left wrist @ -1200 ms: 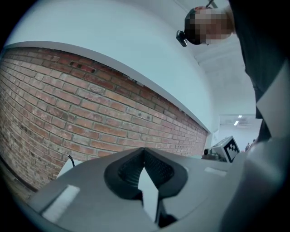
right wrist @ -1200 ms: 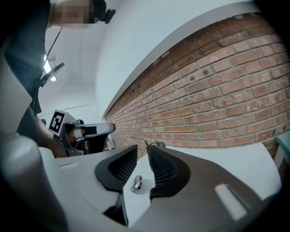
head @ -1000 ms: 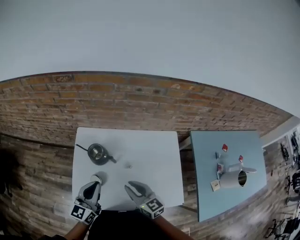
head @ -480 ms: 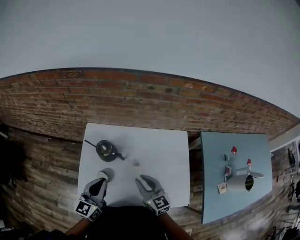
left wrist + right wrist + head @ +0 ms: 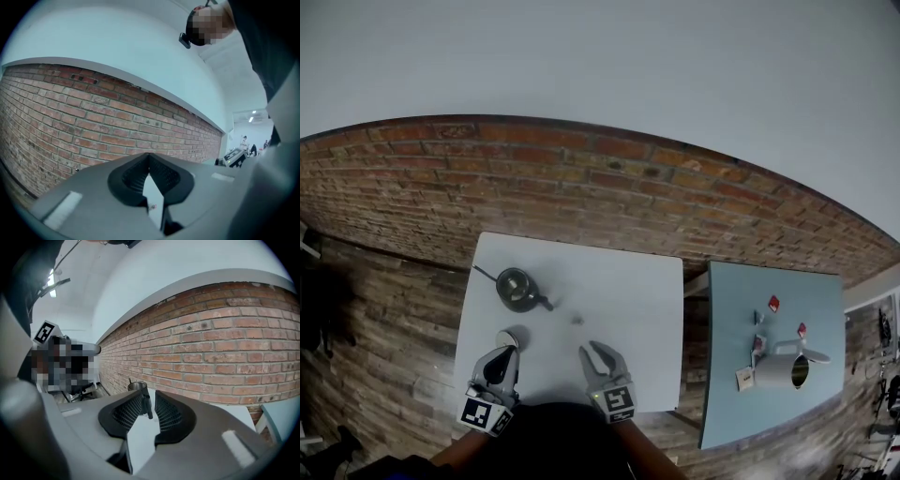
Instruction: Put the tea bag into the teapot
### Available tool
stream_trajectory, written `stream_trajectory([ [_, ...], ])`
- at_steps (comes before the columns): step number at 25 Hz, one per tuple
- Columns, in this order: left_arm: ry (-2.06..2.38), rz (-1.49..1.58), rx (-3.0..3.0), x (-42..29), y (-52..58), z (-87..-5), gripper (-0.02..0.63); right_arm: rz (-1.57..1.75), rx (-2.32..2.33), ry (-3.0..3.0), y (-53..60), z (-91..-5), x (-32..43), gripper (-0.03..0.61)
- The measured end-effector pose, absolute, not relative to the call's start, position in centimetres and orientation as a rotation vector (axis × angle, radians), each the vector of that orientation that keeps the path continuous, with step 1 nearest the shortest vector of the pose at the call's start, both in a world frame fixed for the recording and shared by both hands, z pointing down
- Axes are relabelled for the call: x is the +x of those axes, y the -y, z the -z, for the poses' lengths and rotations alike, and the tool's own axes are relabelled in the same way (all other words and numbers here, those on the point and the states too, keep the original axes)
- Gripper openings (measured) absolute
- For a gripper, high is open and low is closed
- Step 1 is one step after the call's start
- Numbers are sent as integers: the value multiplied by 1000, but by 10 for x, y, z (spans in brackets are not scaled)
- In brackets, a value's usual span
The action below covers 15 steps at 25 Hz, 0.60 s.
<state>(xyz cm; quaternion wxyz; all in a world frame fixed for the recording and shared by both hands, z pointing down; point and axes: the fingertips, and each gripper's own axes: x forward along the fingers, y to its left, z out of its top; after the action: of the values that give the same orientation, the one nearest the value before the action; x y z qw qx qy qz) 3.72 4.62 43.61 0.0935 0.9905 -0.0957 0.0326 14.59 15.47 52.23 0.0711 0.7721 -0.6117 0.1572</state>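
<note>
A small dark teapot [image 5: 517,289] stands open-topped at the white table's [image 5: 628,291] back left, its thin handle pointing left. The tea bag [image 5: 577,320] is a tiny pale speck lying on the table to the pot's right. A round whitish lid [image 5: 505,338] lies just ahead of my left gripper [image 5: 499,360], whose tips meet with nothing seen between them. My right gripper [image 5: 598,352] stands open, a little short of the tea bag. In the right gripper view the teapot [image 5: 136,386] shows beyond the gap of the right gripper [image 5: 149,401]. The left gripper [image 5: 149,157] points at the brick wall.
A brick wall [image 5: 609,187] runs behind the table. To the right stands a blue table [image 5: 787,300] with a metal jug [image 5: 780,371] and several small red and white packets. A narrow gap separates the two tables.
My right gripper has edged forward and down towards the tea bag. The left gripper has held its place. The head view has shifted, so both tables sit further right.
</note>
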Motion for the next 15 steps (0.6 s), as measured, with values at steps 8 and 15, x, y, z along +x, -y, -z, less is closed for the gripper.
stream_trajectory([
  [8,307,-121,2911,41,-58,-443,-2,-614,2213,1845,-150,-571,156,126],
  [15,377,-84,2900,37,-66,-436,-2,-663,2106,1894,-139,-594,172,127],
])
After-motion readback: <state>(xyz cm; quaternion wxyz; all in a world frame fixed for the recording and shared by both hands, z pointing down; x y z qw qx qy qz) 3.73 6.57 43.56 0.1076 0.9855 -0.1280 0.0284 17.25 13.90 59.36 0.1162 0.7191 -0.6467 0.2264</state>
